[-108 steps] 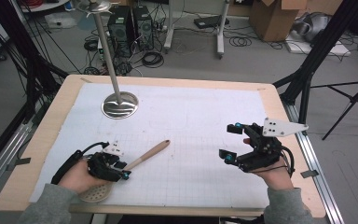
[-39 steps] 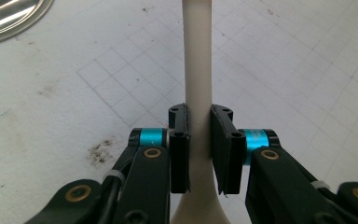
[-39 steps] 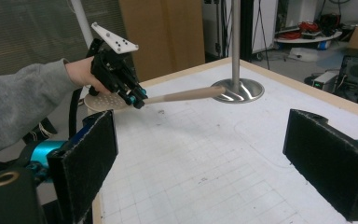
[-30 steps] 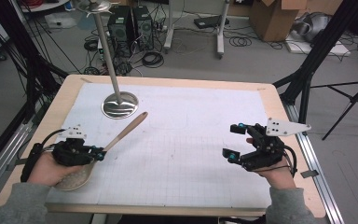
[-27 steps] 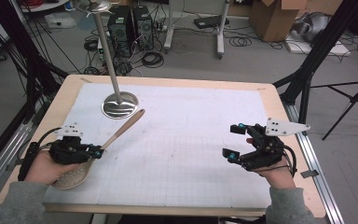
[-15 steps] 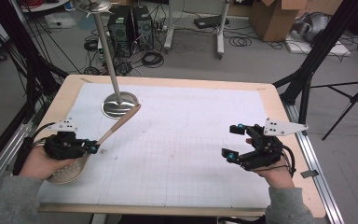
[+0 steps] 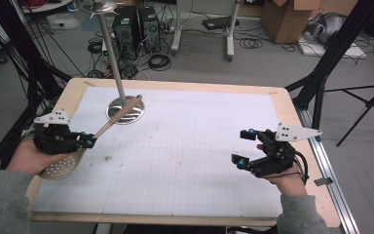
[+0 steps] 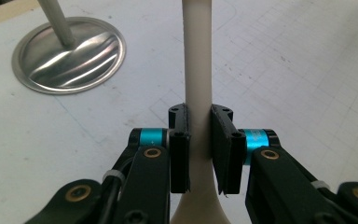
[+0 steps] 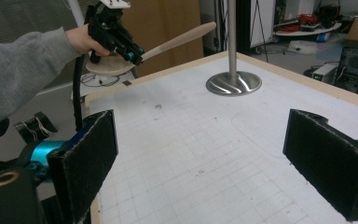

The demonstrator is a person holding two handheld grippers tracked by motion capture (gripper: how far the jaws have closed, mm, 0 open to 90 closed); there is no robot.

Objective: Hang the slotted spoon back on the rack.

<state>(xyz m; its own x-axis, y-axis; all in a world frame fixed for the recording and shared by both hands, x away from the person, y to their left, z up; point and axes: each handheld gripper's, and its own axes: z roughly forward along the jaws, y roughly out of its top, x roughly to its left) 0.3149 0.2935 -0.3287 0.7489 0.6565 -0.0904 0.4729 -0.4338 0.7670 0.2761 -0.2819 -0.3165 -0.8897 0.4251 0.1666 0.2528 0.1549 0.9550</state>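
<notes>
Right now your left claw (image 7: 88,142) is clamped on the neck of the wooden slotted spoon (image 7: 108,126), just where the handle widens into the bowl; in the left gripper view the two black jaws press against either side of the pale handle (image 8: 198,70). The spoon is off the worktop (image 7: 199,161), over its left edge. Its perforated bowl (image 7: 61,167) hangs beside your left hand (image 7: 27,156) past that edge, and the handle slants up toward the far left corner, its tip over the round metal base (image 7: 125,108) of the stand. The stand's thin pole (image 7: 111,48) rises from that base, near the far left corner; whether the handle tip touches it you cannot tell from these views.

Your right claw (image 7: 242,147) is released, jaws standing wide apart with nothing between them, near the right edge of the worktop. In the right gripper view both pads (image 9: 86,158) frame bare gridded surface, with the left claw (image 9: 133,53) and spoon (image 9: 177,39) farther off.
</notes>
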